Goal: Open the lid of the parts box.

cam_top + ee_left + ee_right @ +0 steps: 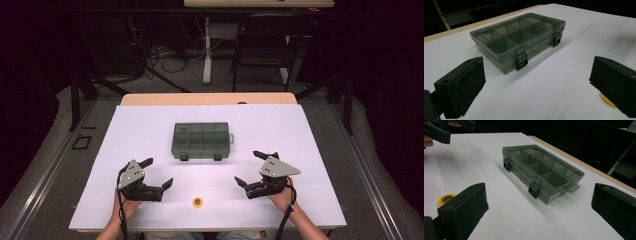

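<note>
From the high view, the closed compartment box [200, 140] lies mid-surface [300, 130], with the left gripper [157, 173] and right gripper [250, 167] near it, jaws spread and empty. In the left gripper view, the yellow ring [607, 99] peeks beside one jaw. In the right gripper view, the box's latches [533, 190] sit shut.

Glossy, seemingly plastic organizer box [201, 140]

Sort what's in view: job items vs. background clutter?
Job: grey compartment box, lid shut, both latches down; small yellow ring; left gripper and right gripper, both open, empty.

Clutter: black chair, floor cables, table leg beyond the table.
</note>
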### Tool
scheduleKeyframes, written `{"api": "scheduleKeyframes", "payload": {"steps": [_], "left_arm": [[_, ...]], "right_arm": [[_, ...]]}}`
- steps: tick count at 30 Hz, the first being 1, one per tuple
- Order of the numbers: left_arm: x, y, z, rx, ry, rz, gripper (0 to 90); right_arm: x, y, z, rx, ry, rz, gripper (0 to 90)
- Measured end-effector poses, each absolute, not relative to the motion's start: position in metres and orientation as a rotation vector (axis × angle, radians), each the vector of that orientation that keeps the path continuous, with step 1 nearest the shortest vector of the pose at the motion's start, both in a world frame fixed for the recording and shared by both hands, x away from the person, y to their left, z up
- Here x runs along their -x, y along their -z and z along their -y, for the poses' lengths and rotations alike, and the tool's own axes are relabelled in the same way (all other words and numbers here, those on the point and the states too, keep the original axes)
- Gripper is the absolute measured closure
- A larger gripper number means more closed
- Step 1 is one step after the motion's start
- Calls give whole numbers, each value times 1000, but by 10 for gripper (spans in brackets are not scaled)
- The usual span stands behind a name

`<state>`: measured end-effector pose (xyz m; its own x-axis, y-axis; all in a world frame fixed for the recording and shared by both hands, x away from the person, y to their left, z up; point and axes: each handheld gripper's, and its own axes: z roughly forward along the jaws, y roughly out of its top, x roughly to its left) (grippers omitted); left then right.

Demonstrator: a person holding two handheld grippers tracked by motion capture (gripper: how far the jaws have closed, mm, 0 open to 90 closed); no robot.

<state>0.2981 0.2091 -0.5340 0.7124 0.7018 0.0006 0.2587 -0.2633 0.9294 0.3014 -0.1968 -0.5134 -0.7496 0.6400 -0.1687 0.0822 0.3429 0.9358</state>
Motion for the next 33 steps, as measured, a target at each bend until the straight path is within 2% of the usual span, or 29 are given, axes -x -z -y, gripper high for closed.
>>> {"api": "scheduleKeyframes", "payload": {"steps": [33], "left_arm": [[-356, 514, -158, -1830, -484, -702, 0]], "right_arm": [[-368, 503, 160, -647, -1423, -2134, 0]]}}
